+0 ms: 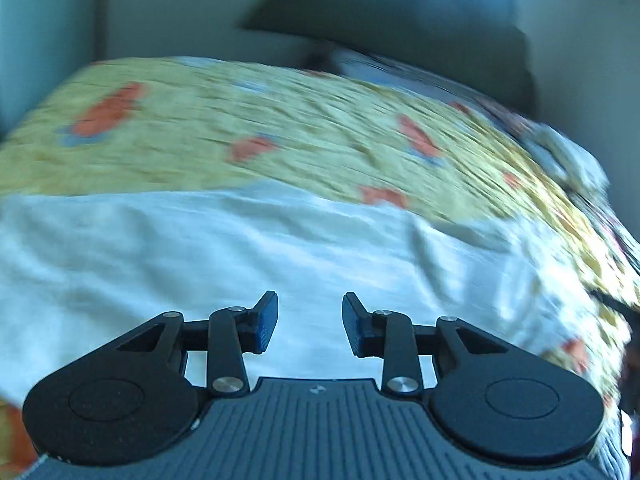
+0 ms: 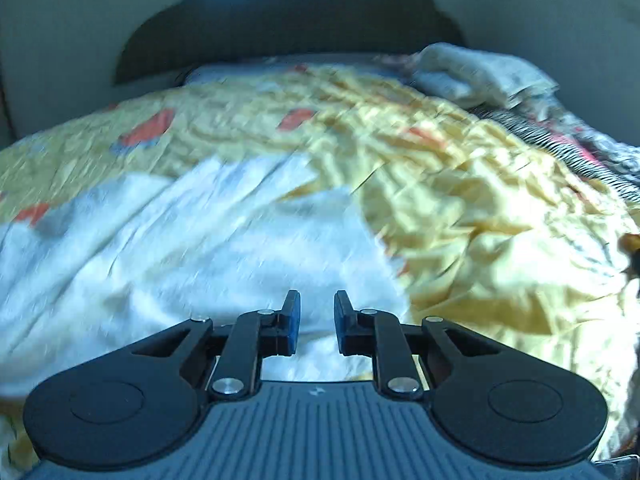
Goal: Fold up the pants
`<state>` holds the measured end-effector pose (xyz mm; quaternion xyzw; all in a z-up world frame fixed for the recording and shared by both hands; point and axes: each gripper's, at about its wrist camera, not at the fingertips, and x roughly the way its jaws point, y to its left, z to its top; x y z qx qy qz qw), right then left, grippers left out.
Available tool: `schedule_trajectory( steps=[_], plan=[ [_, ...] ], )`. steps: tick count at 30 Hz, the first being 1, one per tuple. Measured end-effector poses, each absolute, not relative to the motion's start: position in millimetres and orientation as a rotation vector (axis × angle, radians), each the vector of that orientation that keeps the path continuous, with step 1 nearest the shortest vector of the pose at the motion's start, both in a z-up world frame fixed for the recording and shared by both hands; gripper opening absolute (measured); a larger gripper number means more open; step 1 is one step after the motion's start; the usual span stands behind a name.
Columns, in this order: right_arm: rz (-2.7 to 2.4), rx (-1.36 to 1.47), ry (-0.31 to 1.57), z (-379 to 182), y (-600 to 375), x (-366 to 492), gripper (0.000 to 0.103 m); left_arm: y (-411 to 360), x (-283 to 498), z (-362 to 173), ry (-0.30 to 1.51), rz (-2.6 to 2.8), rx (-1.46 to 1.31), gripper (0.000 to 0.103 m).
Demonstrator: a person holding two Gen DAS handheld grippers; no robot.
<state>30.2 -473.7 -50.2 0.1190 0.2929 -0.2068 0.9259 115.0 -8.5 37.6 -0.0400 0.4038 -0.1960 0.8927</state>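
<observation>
In the left wrist view, the left gripper [image 1: 310,322] hangs with its blue-padded fingers [image 1: 266,326] apart and nothing between them, above the white cloth pants [image 1: 240,256], which lie spread on a yellow bedspread with orange patches [image 1: 280,128]; motion blur smears the cloth, and the dark headboard [image 1: 400,16] is cut off at the top. In the right wrist view, the right gripper [image 2: 317,322] has its fingers slightly apart and empty over the same blurred pants [image 2: 200,248], whose edge is hidden under the gripper body, with a pale crumpled pillow [image 2: 480,72] far off by the headboard [image 2: 300,20].
</observation>
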Motion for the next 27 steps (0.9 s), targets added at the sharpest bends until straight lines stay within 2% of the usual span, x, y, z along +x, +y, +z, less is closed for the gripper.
schedule_trajectory(
  steps=[1, 2, 3, 4, 5, 10, 12, 13, 14, 19, 24, 27],
  plan=[
    [-0.389, 0.245, 0.578, -44, -468, 37, 0.025, -31, 113, 31, 0.845, -0.473, -0.067, 0.041],
    [-0.343, 0.245, 0.566, -38, -461, 49, 0.038, -50, 113, 25, 0.852, -0.516, -0.045, 0.042],
    [-0.309, 0.235, 0.558, -35, -452, 60, 0.046, -66, 114, 21, 0.857, -0.541, -0.027, 0.042],
    [-0.278, 0.205, 0.554, -32, -439, 76, 0.065, -83, 111, 14, 0.855, -0.566, -0.003, 0.042],
    [-0.254, 0.154, 0.553, -32, -424, 89, 0.073, -95, 110, 8, 0.854, -0.581, 0.020, 0.042],
    [-0.317, -0.201, 0.668, -62, -368, 148, 0.073, -124, 107, -17, 0.894, -0.617, 0.075, 0.043],
    [-0.466, -0.297, 0.673, -74, -374, 144, 0.076, -126, 105, -21, 0.902, -0.617, 0.085, 0.044],
    [-0.502, -0.243, 0.649, -73, -387, 132, 0.087, -126, 104, -22, 0.896, -0.621, 0.088, 0.044],
    [-0.518, -0.161, 0.638, -70, -402, 120, 0.093, -126, 106, -22, 0.893, -0.624, 0.089, 0.047],
    [-0.412, 0.270, 0.631, -77, -472, 84, 0.092, -140, 110, -25, 0.895, -0.657, 0.094, 0.049],
    [-0.385, 0.500, 0.543, -83, -503, 77, 0.092, -149, 104, -25, 0.877, -0.667, 0.126, 0.051],
    [-0.281, 0.776, 0.479, -93, -526, 73, 0.092, -156, 105, -26, 0.874, -0.669, 0.147, 0.051]
  ],
)
